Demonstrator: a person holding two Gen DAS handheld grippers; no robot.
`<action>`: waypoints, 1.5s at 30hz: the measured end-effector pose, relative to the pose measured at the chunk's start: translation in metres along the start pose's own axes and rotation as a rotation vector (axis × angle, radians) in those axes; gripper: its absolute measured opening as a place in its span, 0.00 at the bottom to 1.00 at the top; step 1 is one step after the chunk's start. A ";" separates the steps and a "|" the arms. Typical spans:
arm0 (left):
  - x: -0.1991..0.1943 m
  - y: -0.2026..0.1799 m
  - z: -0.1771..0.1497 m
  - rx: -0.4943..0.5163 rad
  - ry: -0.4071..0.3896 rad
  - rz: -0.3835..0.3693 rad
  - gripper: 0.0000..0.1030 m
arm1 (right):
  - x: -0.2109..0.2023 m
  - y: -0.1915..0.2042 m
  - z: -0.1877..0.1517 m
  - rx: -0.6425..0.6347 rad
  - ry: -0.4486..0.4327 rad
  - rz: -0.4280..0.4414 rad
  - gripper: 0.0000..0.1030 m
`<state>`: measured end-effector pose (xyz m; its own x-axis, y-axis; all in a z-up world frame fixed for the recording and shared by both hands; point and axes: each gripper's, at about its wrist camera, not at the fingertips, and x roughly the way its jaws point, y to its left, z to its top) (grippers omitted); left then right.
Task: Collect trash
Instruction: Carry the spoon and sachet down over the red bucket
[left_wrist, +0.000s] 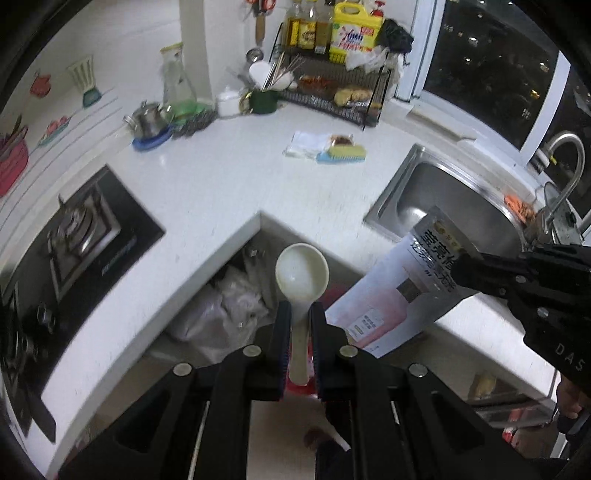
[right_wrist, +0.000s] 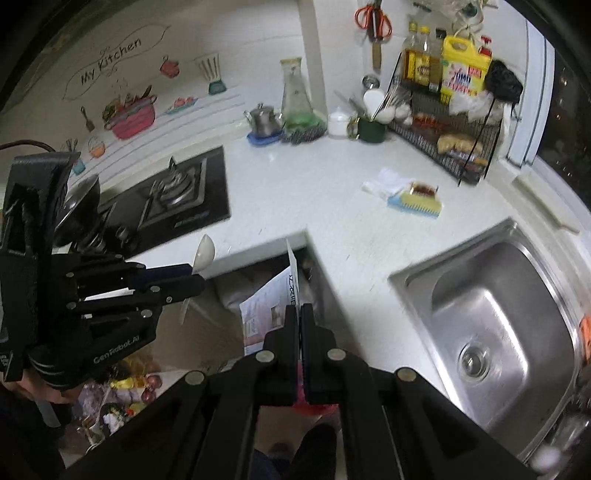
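Sink (right_wrist: 491, 317), steel and sunk into the right-hand stretch of the white tabletop (left_wrist: 229, 184), holds nothing visible in its basin. At the back corner a wire rack (right_wrist: 448, 151) carries oil bottles and a yellow jug on top and food below, and a dark green cup (right_wrist: 371, 129) beside it is stuffed with utensils. In the gap under the inner corner of the tabletop lie plastic bags (left_wrist: 229, 310).

The left gripper (left_wrist: 300, 310) has its fingers nearly closed, gripping the handle of a white plastic spoon (left_wrist: 302, 271), bowl forward, over that gap. The right gripper (right_wrist: 298, 314) has its fingers fully closed, pinching a printed flat package (right_wrist: 269, 302), (left_wrist: 399, 288) by its edge, just off the inner corner beside the sink.
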<state>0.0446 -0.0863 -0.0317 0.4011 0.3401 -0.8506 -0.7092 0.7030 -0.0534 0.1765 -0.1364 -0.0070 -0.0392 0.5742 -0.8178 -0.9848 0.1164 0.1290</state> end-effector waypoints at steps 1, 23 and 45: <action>0.002 0.002 -0.007 -0.009 0.013 0.001 0.09 | 0.002 0.003 -0.005 0.000 0.010 0.000 0.01; 0.166 0.029 -0.129 -0.073 0.234 0.004 0.09 | 0.158 0.004 -0.119 0.011 0.239 0.030 0.01; 0.419 0.051 -0.238 -0.075 0.338 -0.034 0.09 | 0.409 -0.059 -0.241 0.035 0.393 -0.018 0.01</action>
<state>0.0386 -0.0569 -0.5157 0.2197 0.0823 -0.9721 -0.7440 0.6586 -0.1124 0.1777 -0.1041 -0.4842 -0.0905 0.2186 -0.9716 -0.9799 0.1547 0.1260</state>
